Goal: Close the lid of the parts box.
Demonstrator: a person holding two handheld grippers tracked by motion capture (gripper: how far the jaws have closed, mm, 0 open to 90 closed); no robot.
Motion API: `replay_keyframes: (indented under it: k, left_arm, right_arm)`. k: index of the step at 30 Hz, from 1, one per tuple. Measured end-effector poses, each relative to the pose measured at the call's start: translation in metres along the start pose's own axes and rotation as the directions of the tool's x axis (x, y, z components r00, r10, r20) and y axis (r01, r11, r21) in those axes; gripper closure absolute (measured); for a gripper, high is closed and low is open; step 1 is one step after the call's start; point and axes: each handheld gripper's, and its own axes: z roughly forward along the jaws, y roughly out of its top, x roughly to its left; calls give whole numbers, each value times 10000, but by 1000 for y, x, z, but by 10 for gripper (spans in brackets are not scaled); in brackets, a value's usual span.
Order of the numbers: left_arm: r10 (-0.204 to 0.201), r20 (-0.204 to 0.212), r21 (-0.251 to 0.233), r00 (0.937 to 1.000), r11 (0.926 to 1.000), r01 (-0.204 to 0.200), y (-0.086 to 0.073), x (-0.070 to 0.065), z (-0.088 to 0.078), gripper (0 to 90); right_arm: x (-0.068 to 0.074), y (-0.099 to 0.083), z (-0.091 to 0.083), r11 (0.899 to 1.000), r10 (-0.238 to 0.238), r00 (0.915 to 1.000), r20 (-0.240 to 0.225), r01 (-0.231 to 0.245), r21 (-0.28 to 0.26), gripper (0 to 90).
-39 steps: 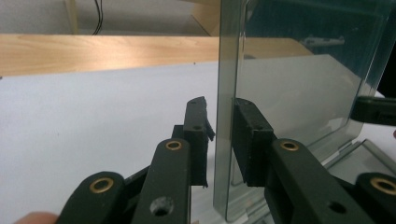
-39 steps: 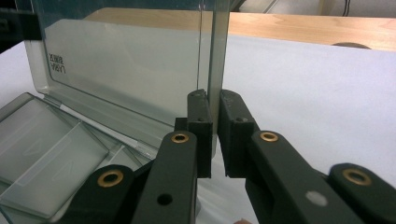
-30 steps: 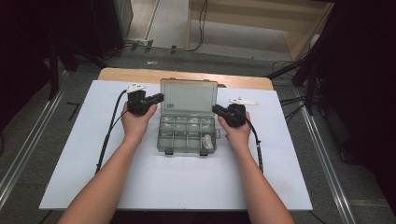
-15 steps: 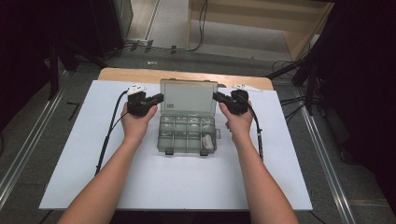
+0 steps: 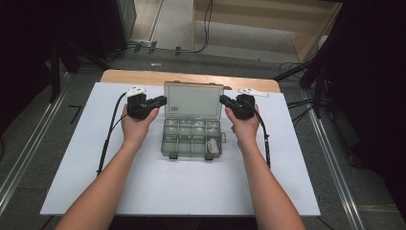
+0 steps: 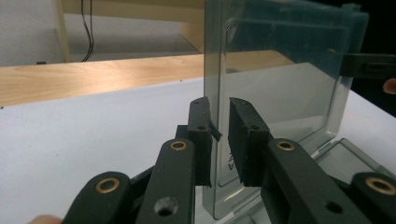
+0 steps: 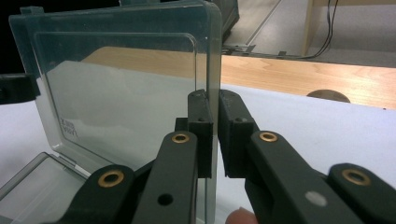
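A clear plastic compartment box (image 5: 166, 143) lies open on the white sheet, and its lid (image 5: 193, 100) stands upright at the back. My left gripper (image 5: 163, 101) is at the lid's left edge. In the left gripper view the lid (image 6: 280, 93) edge stands between the jaws of this gripper (image 6: 220, 126). Those jaws have just been opening a little, and a gap shows beside the edge. My right gripper (image 5: 223, 99) is at the lid's right edge. Its jaws have just been closing, and in the right gripper view it (image 7: 215, 121) pinches the lid (image 7: 121, 93).
A small pale item (image 5: 211, 143) lies in a front right compartment. The white sheet (image 5: 143, 191) covers a wooden table (image 5: 143, 76). Gripper cables (image 5: 107, 139) trail along both forearms. Metal rails (image 5: 28, 148) flank the table.
My right gripper has risen from beside the box's base to the lid's right edge. The left gripper has stayed at the lid's left edge, and the lid still stands upright.
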Motion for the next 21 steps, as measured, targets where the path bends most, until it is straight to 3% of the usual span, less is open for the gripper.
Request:
replay_keyframes:
  k: [4,12,21]
  left_arm:
    - [-173,331,-306,9993,9994,183,4,1,-9,785]
    - [-468,185,-356,9987,9982,474,11,8,-10,890]
    - [-1266,252,589,9916,9904,1249,11,23,7,897]
  right_arm:
    - [2,-2,-2,9997,-211,9998,41,212,-125,828]
    - [4,-4,-5,9984,-486,9988,76,488,-297,828]
    - [5,-10,-8,9944,-827,9965,84,831,-650,828]
